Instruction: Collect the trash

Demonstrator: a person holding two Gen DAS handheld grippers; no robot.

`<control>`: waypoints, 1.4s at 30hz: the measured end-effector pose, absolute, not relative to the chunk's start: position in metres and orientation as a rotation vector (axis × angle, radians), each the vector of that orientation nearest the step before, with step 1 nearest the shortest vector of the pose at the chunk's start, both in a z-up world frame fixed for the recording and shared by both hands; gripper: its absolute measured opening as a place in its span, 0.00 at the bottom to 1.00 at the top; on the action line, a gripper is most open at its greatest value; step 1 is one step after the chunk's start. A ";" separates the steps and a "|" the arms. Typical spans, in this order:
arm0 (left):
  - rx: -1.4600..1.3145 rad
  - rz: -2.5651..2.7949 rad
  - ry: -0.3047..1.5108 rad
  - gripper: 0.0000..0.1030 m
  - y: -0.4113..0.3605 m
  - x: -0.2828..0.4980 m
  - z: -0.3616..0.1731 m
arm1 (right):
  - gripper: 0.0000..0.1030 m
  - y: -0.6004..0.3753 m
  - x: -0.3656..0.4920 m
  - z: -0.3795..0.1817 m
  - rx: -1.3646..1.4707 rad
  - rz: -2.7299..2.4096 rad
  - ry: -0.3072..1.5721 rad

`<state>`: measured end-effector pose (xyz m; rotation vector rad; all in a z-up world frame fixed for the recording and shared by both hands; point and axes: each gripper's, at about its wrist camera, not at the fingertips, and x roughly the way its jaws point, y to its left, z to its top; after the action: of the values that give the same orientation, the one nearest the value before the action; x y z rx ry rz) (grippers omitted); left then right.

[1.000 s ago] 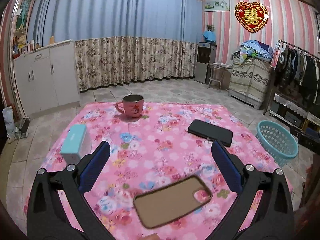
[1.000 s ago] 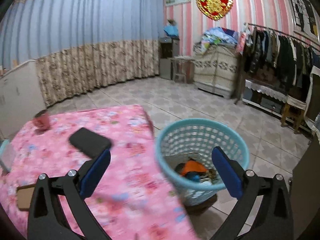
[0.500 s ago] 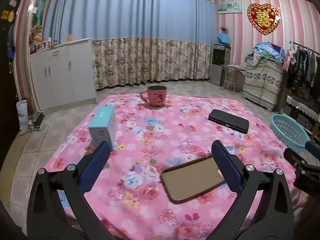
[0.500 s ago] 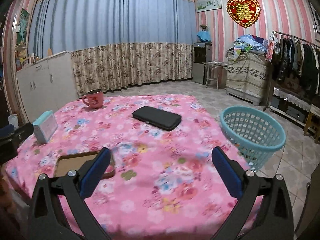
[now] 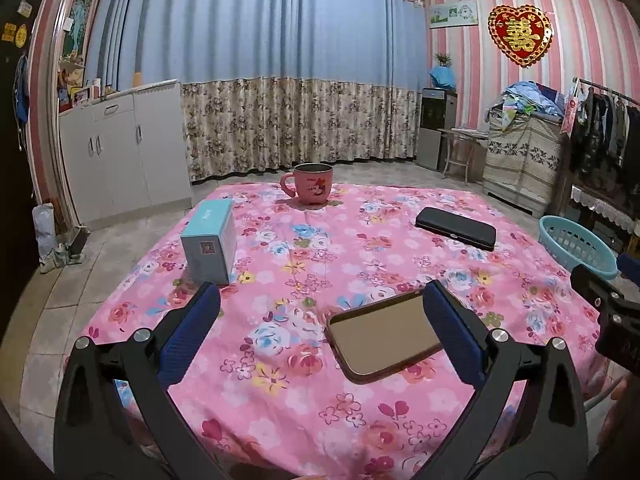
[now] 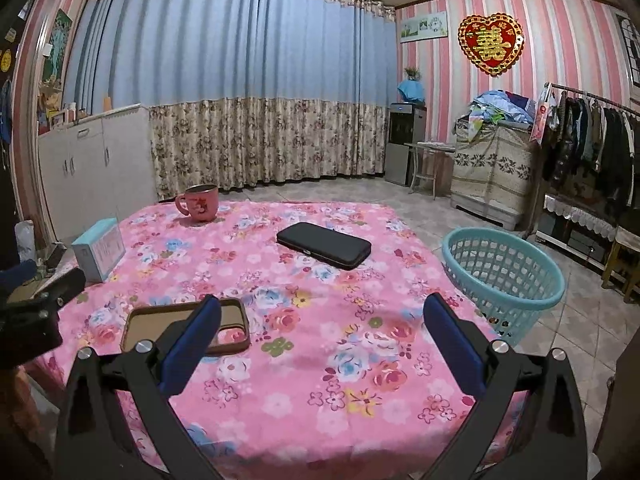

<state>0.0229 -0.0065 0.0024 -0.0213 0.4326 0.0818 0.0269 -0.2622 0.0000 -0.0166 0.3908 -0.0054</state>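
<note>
Both pairs of fingers stand spread wide and hold nothing: the left gripper [image 5: 320, 322] hangs over the near edge of the table [image 5: 304, 408], the right gripper [image 6: 322, 334] beside it to the right. One basket [image 6: 506, 276], pale blue and latticed, stands on the floor just off the table's right side; what lies inside it cannot be seen from either view. Four things rest on the flowered pink cloth. One pink mug [image 5: 310, 183] sits at the far edge, one light blue box [image 5: 210, 242] on the left, one black case [image 6: 324, 245] toward the far right, and one brown phone case [image 5: 382, 338] near, partly behind the left gripper's right finger. White cupboards [image 5: 120, 156] line the far left, and a clothes rack [image 6: 592, 148] the far right.
</note>
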 end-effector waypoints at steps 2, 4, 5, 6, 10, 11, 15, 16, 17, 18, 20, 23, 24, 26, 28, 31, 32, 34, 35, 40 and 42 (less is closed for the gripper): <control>-0.011 0.084 0.427 0.95 -0.008 0.022 0.003 | 0.96 -0.262 0.027 0.000 -0.013 0.000 0.387; -0.014 0.081 0.423 0.95 -0.007 0.022 0.003 | 0.96 -0.263 0.027 0.000 -0.001 0.008 0.383; -0.019 0.075 0.422 0.95 -0.007 0.022 0.004 | 0.96 -0.264 0.027 0.000 0.007 0.014 0.380; -0.021 0.073 0.422 0.95 -0.006 0.022 0.004 | 0.96 -0.264 0.027 0.000 0.009 0.013 0.379; -0.012 0.074 0.422 0.95 -0.006 0.024 0.003 | 0.96 -0.266 0.028 -0.003 0.020 0.020 0.398; -0.013 0.072 0.422 0.95 -0.006 0.024 0.003 | 0.96 -0.266 0.029 -0.004 0.023 0.021 0.400; -0.016 0.066 0.421 0.95 -0.005 0.024 0.003 | 0.96 -0.264 0.030 -0.005 0.021 0.027 0.400; -0.014 0.066 0.420 0.95 -0.005 0.024 0.003 | 0.96 -0.263 0.030 -0.006 0.022 0.028 0.400; -0.011 0.064 0.419 0.95 -0.005 0.024 0.003 | 0.96 -0.263 0.030 -0.006 0.022 0.029 0.400; -0.012 0.061 0.419 0.95 -0.005 0.024 0.003 | 0.96 -0.262 0.031 -0.006 0.022 0.029 0.401; -0.006 0.061 0.414 0.95 -0.005 0.023 0.004 | 0.96 -0.262 0.031 -0.007 0.024 0.029 0.398; -0.001 0.061 0.411 0.95 -0.005 0.024 0.004 | 0.96 -0.262 0.031 -0.007 0.022 0.028 0.394; -0.003 0.062 0.411 0.95 -0.005 0.024 0.005 | 0.96 -0.262 0.031 -0.007 0.020 0.028 0.392; -0.004 0.068 0.410 0.95 -0.005 0.024 0.004 | 0.96 -0.260 0.031 -0.007 0.017 0.027 0.384; -0.004 0.073 0.408 0.95 -0.004 0.024 0.005 | 0.96 -0.260 0.031 -0.008 0.017 0.029 0.382; 0.001 0.072 0.405 0.95 -0.004 0.025 0.004 | 0.96 -0.258 0.032 -0.008 0.017 0.027 0.380; 0.004 0.073 0.403 0.95 -0.004 0.025 0.004 | 0.96 -0.258 0.032 -0.008 0.019 0.028 0.379; 0.010 0.070 0.403 0.95 -0.005 0.025 0.004 | 0.96 -0.258 0.032 -0.008 0.015 0.027 0.379; 0.015 0.072 0.399 0.95 -0.005 0.025 0.004 | 0.96 -0.258 0.032 -0.008 0.013 0.025 0.376; 0.025 0.077 0.383 0.95 -0.006 0.024 0.005 | 0.96 -0.256 0.032 -0.007 0.014 0.024 0.366; 0.023 0.075 0.383 0.95 -0.005 0.025 0.004 | 0.96 -0.256 0.032 -0.007 0.012 0.021 0.363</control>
<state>0.0245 -0.0054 0.0042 0.0233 0.3830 0.0748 0.0318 -0.2559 -0.0069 0.0121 0.3626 0.0207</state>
